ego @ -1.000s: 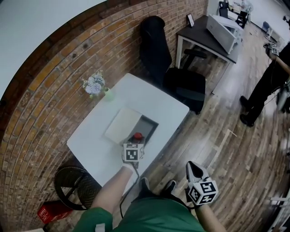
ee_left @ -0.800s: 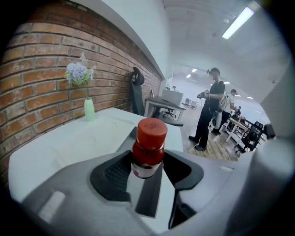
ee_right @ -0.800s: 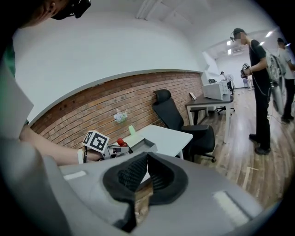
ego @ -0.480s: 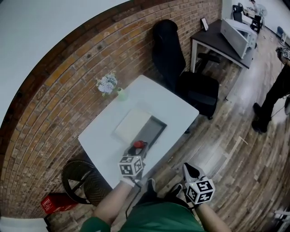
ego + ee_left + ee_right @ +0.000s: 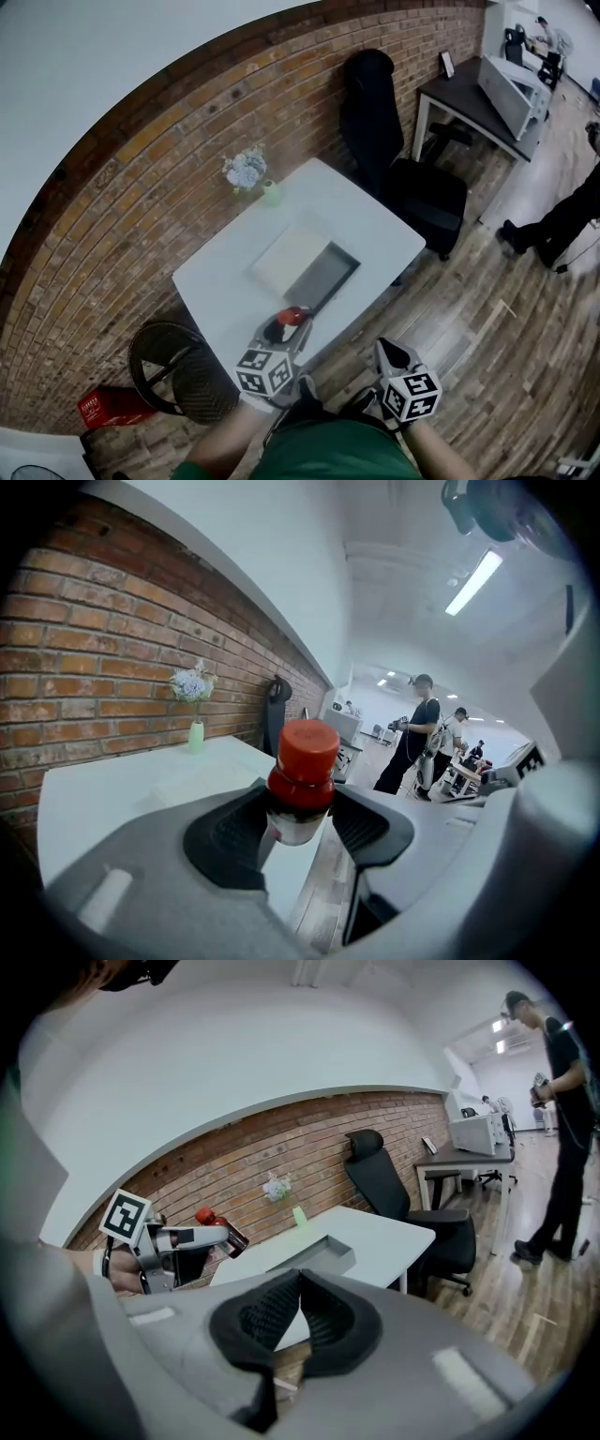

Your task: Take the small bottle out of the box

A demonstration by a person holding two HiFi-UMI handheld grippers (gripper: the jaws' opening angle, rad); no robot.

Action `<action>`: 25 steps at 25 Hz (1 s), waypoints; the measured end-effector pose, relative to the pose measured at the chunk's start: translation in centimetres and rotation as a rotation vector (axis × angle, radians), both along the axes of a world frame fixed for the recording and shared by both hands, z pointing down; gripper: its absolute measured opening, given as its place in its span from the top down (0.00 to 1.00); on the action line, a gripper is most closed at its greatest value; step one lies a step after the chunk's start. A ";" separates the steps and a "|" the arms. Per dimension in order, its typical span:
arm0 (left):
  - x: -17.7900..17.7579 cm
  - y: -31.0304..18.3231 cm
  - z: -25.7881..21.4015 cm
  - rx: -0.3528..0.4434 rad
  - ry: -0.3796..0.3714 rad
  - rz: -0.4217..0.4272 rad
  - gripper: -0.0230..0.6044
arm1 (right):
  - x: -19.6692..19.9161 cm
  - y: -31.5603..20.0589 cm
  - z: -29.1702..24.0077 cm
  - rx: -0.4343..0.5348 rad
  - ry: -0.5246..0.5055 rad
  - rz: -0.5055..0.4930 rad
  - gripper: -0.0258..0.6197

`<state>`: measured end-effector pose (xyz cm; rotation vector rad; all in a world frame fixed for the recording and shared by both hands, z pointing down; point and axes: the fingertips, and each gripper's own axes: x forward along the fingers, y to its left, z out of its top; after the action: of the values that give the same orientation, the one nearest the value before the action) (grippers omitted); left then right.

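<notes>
A small bottle with a red cap [image 5: 293,316] and dark body is held in my left gripper [image 5: 286,324], above the near edge of the white table [image 5: 234,291]. In the left gripper view both pads press on the bottle [image 5: 305,757] just under its cap, with the left gripper [image 5: 298,810] shut on it. The grey open box [image 5: 323,276] lies farther back on the table, with its pale lid [image 5: 289,255] beside it. My right gripper [image 5: 390,347] hangs off the table by my legs; its pads meet with nothing between them, right gripper [image 5: 300,1279].
A small vase of flowers [image 5: 249,173] stands at the table's far corner by the brick wall. A black office chair [image 5: 403,178] is behind the table, a round dark stool [image 5: 178,370] at its left. A person [image 5: 562,220] stands at the right.
My left gripper has drawn back from above the box toward me with the bottle in it. The right gripper has stayed low by my legs.
</notes>
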<state>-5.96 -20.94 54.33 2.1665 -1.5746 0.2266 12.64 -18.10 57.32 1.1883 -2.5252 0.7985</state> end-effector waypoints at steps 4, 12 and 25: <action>-1.2 0.6 -3.4 0.068 0.024 0.017 0.60 | -1.3 -0.2 -1.1 0.014 0.006 0.013 0.95; -3.9 1.6 -8.1 0.159 0.112 0.034 0.60 | -3.6 -1.3 -2.6 0.039 0.019 0.054 0.95; -8.0 1.9 -11.6 0.248 0.178 0.031 0.60 | -5.1 -2.8 -6.9 0.118 0.027 0.104 0.96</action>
<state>-13.98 -19.01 42.76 2.3241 -1.5364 -0.1569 7.54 -20.91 50.38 1.3680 -2.5368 0.6601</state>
